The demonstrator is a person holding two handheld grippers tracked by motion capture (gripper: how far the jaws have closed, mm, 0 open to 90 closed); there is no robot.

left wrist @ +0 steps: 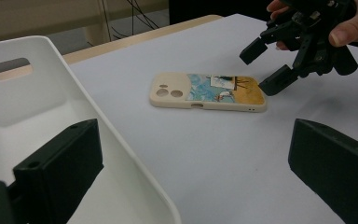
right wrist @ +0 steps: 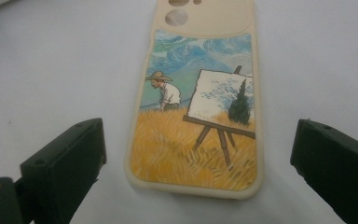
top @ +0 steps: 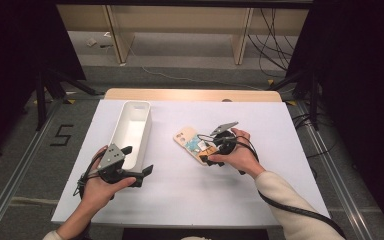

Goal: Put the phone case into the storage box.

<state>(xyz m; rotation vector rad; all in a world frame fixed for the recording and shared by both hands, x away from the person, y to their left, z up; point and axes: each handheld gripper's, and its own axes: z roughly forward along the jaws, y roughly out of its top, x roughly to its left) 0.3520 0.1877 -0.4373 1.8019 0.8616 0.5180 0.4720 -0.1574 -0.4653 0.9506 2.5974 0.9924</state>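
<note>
Jaws of the right gripper (right wrist: 193,175) spread wide, one on each side of the phone case's (right wrist: 198,100) bottom end, not yet touching it. Case lies flat on the table (top: 260,165), painted back up, camera cut-outs at the far end. Its long axis runs straight away from this gripper, so the jaws straddle the short width; closing would pinch it across the sides.

From the high view the right gripper (top: 215,145) sits at the case's (top: 192,142) near-right end. Left gripper (top: 135,162) is well apart from the case, held by the near end of the bin (top: 142,125), its jaws also spread, gripping nothing. In its own view one jaw stands inside the bin (left wrist: 93,116), the other outside over the table, straddling the wall without touching it as far as I can tell.

Bin: white, long, upright, handle slot in the end wall, nothing inside that shows. It lies just left of the case (left wrist: 208,91), long axes roughly parallel.

Judgement: right hand is the nearer and set for the pick; the bin looks the likely destination.
</note>
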